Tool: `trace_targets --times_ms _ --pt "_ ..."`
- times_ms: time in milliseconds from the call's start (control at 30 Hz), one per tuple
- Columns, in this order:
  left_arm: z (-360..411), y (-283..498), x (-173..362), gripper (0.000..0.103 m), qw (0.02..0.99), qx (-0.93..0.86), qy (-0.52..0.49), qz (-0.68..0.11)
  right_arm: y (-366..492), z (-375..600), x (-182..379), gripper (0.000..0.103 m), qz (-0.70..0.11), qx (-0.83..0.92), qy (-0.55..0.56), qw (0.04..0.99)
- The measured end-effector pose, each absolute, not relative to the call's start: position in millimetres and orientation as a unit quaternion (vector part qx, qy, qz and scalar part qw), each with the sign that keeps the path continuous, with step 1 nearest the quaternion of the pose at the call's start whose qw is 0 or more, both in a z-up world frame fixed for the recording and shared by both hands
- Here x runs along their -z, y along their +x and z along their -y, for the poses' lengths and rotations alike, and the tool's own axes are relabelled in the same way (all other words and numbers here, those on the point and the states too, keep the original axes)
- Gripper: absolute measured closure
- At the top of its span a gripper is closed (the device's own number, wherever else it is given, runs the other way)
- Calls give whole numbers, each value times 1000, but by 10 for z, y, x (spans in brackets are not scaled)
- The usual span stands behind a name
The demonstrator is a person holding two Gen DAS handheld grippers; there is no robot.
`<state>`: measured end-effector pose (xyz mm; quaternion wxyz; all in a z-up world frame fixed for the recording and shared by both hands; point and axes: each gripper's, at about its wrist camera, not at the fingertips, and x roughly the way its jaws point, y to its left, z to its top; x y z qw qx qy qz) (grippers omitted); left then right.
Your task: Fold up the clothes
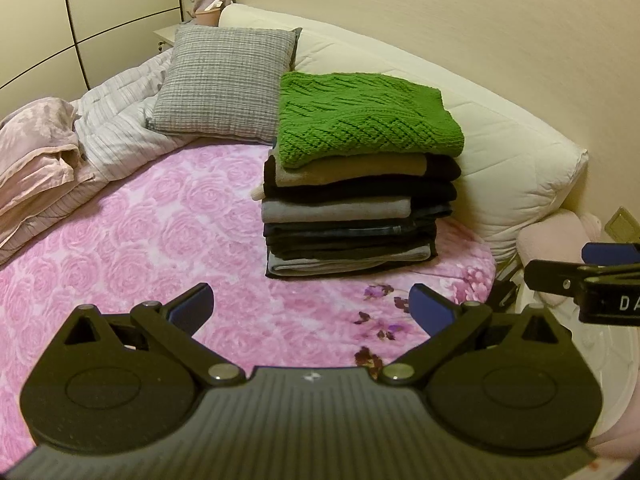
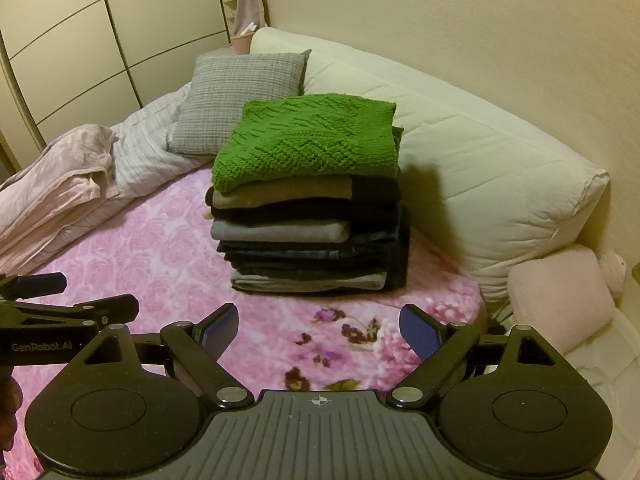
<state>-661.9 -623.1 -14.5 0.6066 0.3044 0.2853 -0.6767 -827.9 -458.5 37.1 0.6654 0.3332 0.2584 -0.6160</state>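
Bedroom; bed covered w/ pink rose-print blanket [image 1: 160, 248], cream wall behind, wardrobe panels at 10 o'clock.

Stack of folded clothes [image 1: 352, 216] is seen resting on the blanket, backed against a long cream bolster [image 1: 500, 168]. Green knit sweater [image 1: 360, 120] lies on top, folded, front edge slightly overhanging the layers below. Beneath it: tan, black, grey and dark denim-like items, edges roughly flush. Long axis of the stack runs approx. 9-to-3 across both views.

Relation for the coming move: from the left gripper [image 1: 312, 306] the stack is at 12, a shade toward 1; from the right gripper [image 2: 318, 326] it is at 12, a shade toward 11. The stack is thus placed between the two; neither is clearly nearer. Bare blanket separates both from the stack.

Left gripper: fingers spread wide, nothing held or touched. Right gripper: same, wide apart, empty, above the floral patch of blanket. Each is glimpsed at the edge of the other's view.

Outward: grey checked cushion [image 1: 224, 84] at 11, just beside the stack's L. side. Crumpled pale-pink fabric [image 1: 36, 156] and striped duvet [image 1: 116, 128] at 9–10, well apart from both grippers. Whether the pink fabric is a garment cannot be told. No unfolded item is seen w/in reach; task judged near done or between items.
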Motion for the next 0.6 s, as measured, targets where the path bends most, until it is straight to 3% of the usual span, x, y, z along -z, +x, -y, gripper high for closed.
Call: trace_targets --times_ms 600 --pt "6228 -6607 157 1 609 674 304 -286 -8224 4580 -370 18 -261 613 332 668"
